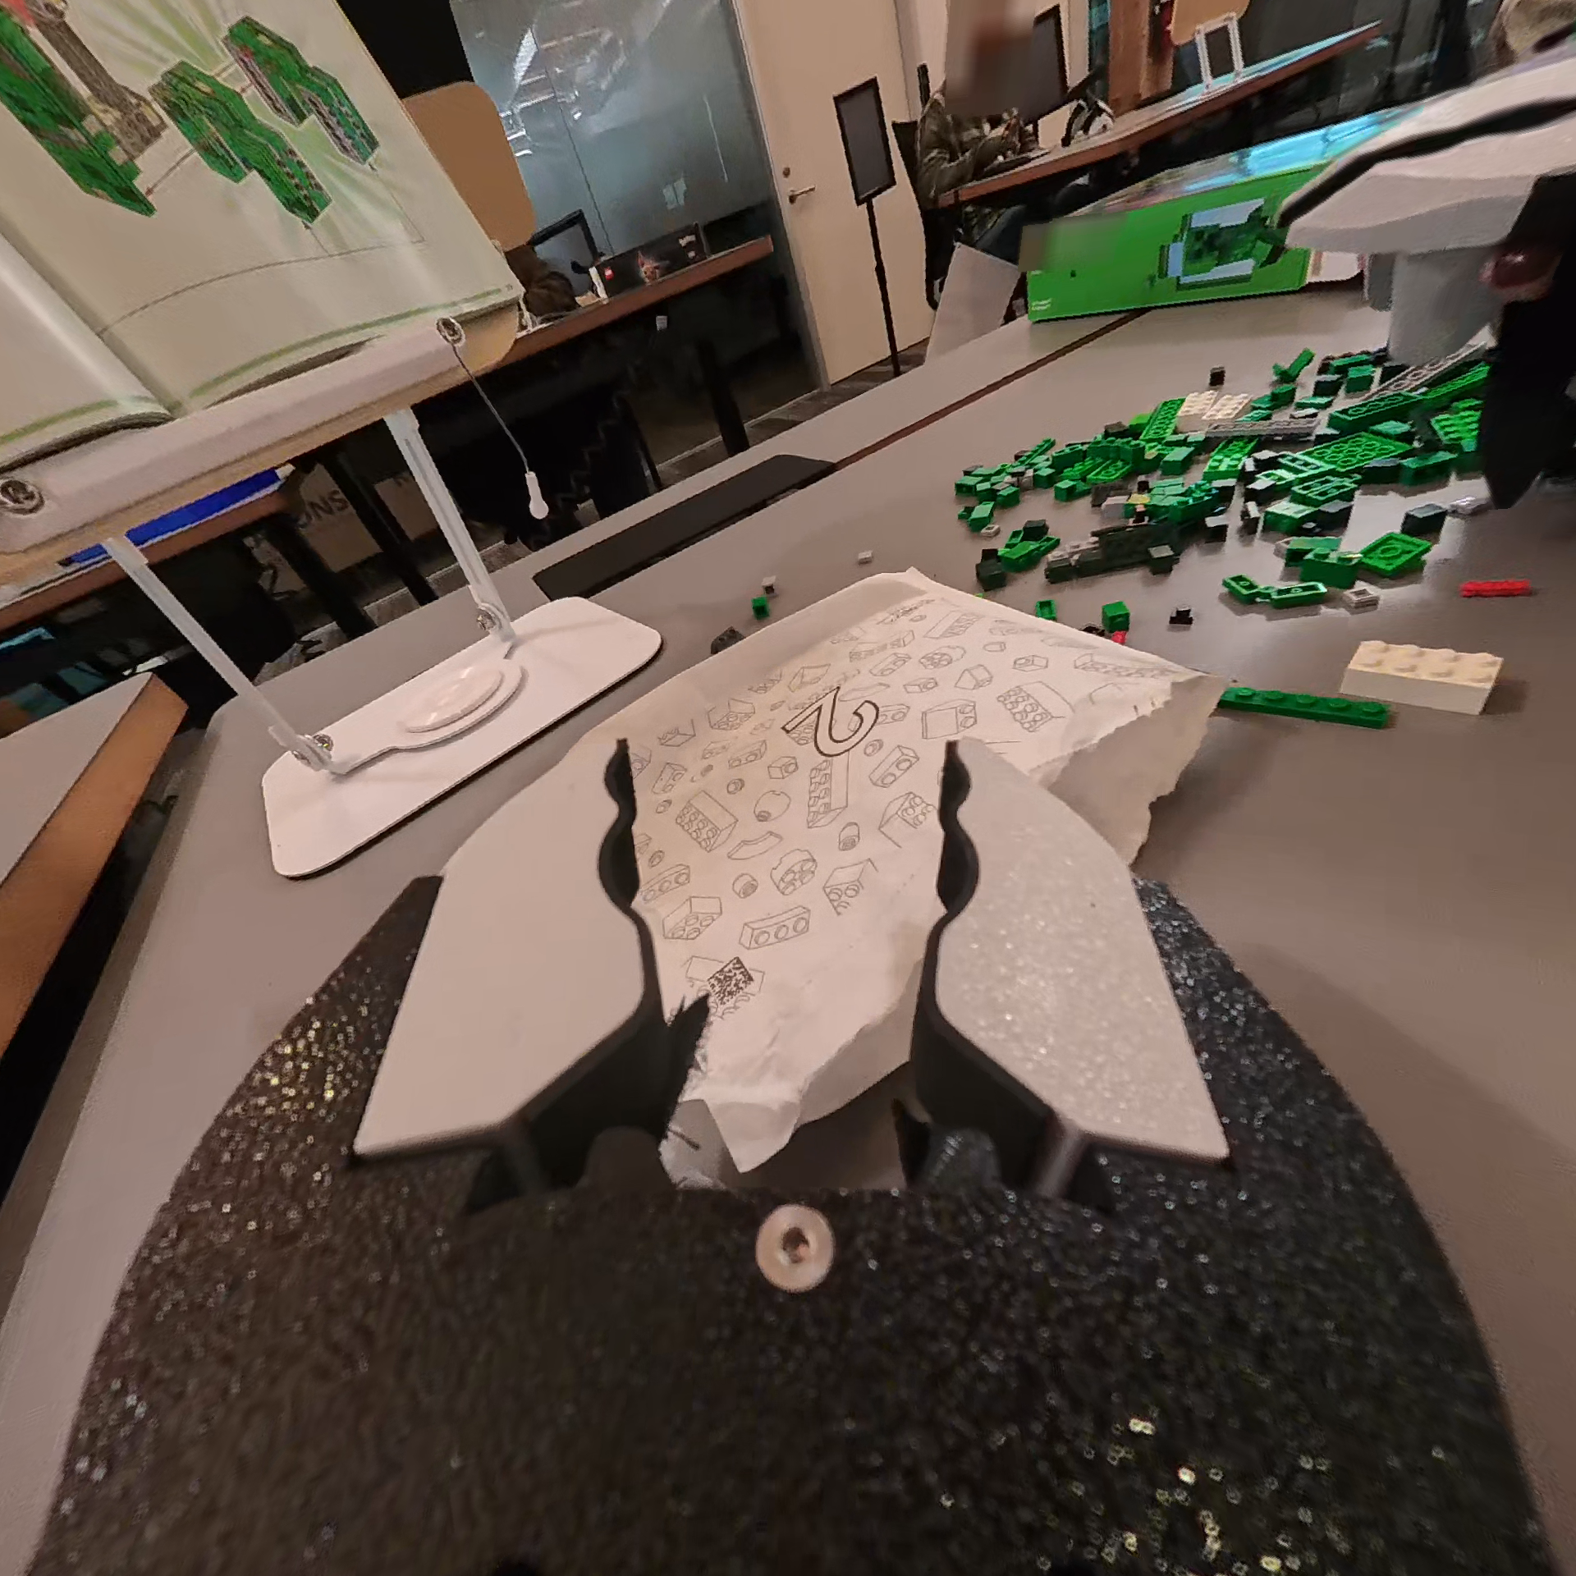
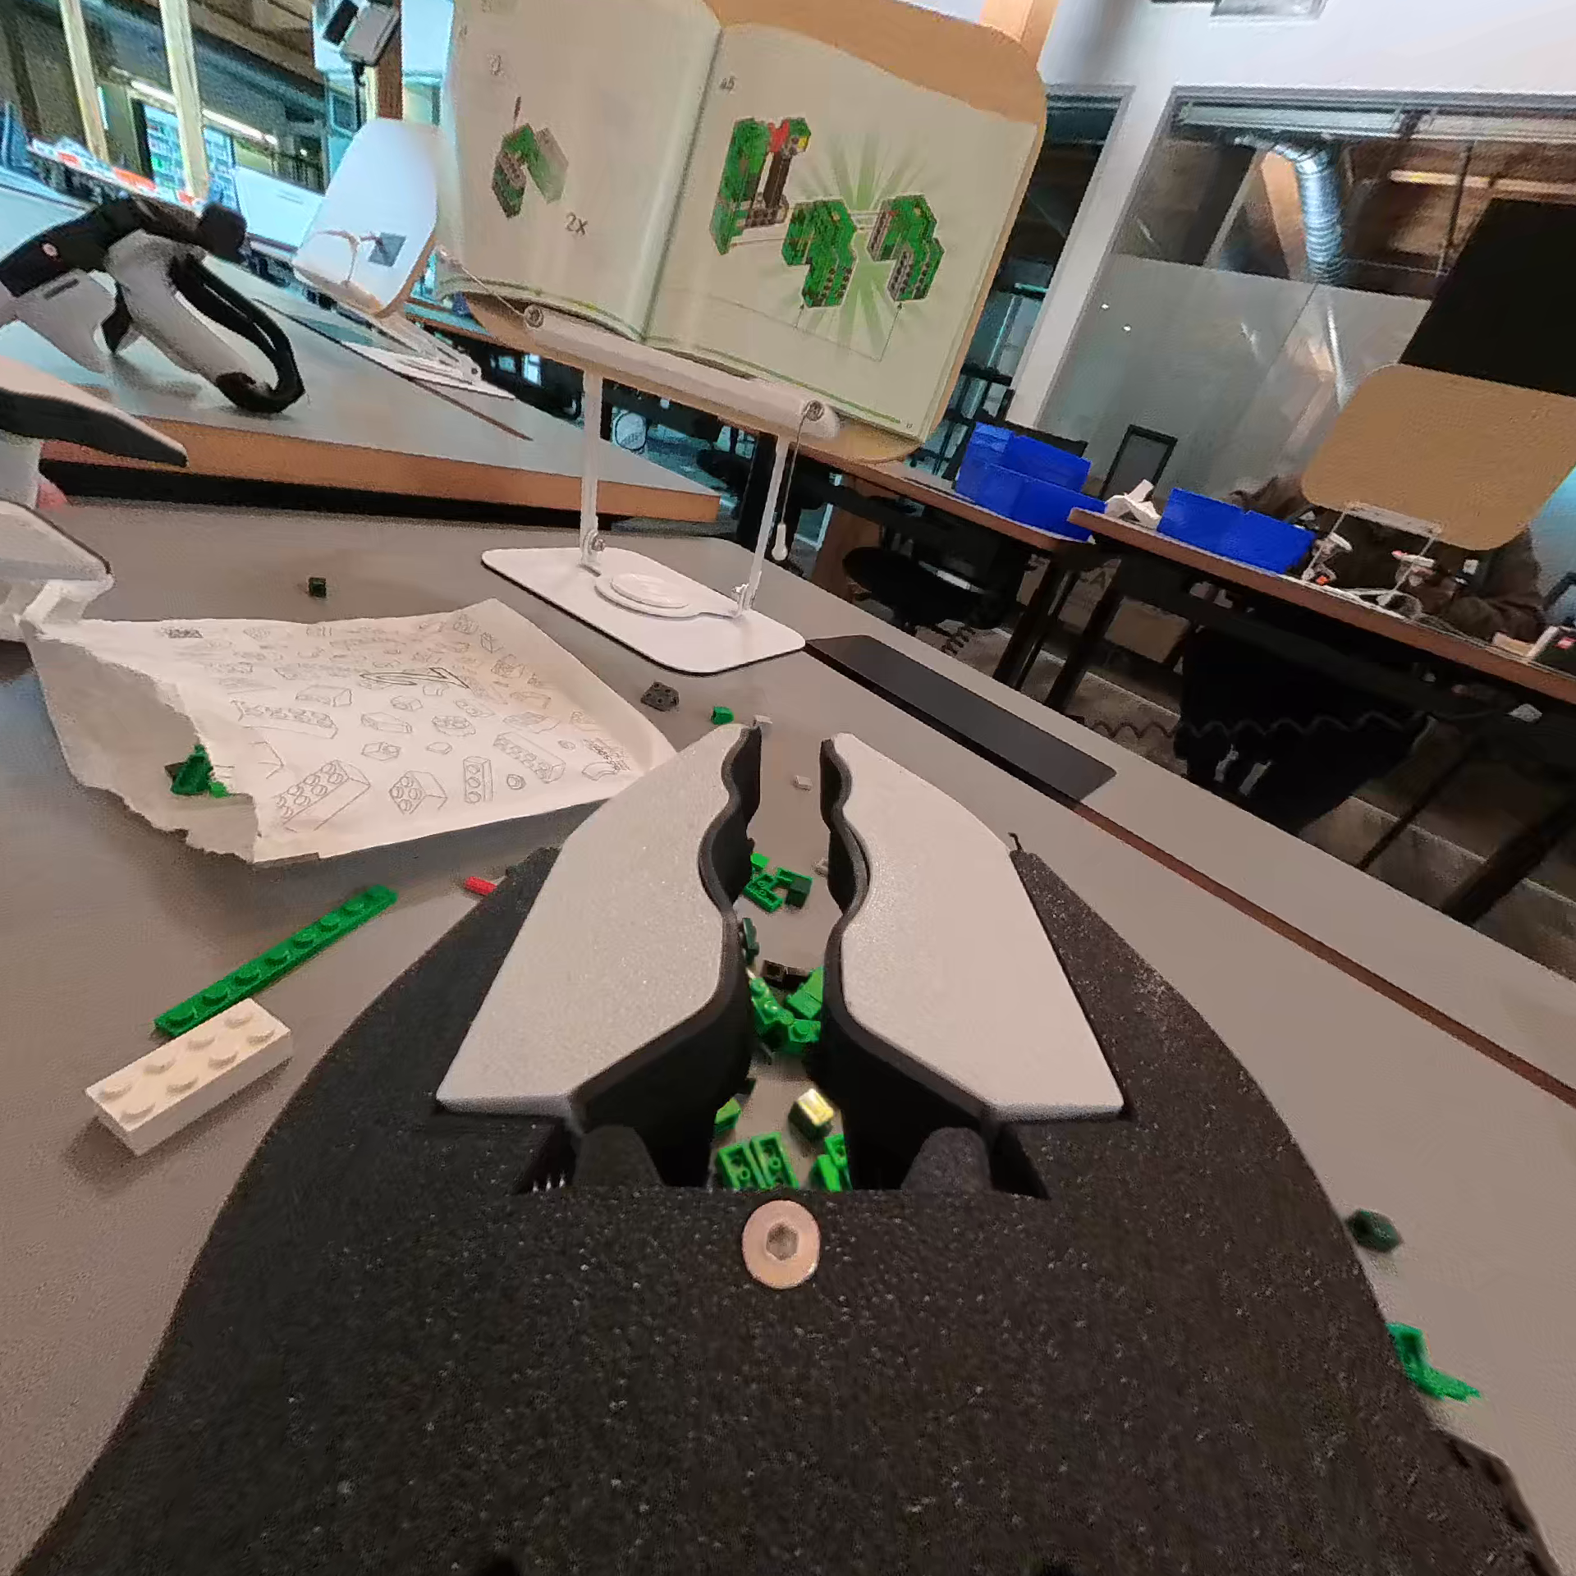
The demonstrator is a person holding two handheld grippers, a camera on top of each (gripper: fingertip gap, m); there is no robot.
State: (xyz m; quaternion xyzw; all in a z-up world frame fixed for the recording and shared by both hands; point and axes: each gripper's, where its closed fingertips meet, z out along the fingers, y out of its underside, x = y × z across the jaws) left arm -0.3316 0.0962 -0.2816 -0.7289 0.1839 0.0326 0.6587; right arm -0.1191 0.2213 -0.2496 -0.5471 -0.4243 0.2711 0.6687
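The left claw has matt grey fingers with a fine grainy finish, set in a rough, speckled black body carrying a bright metal screw. Between them lies a crinkled white paper bag, its edge at 3 o'clock torn and fibrous. The bench is smooth matt grey. Glossy green plastic bricks lie at 1 o'clock. The white brick is smooth plastic. The book stand has a smooth, white-coated base.
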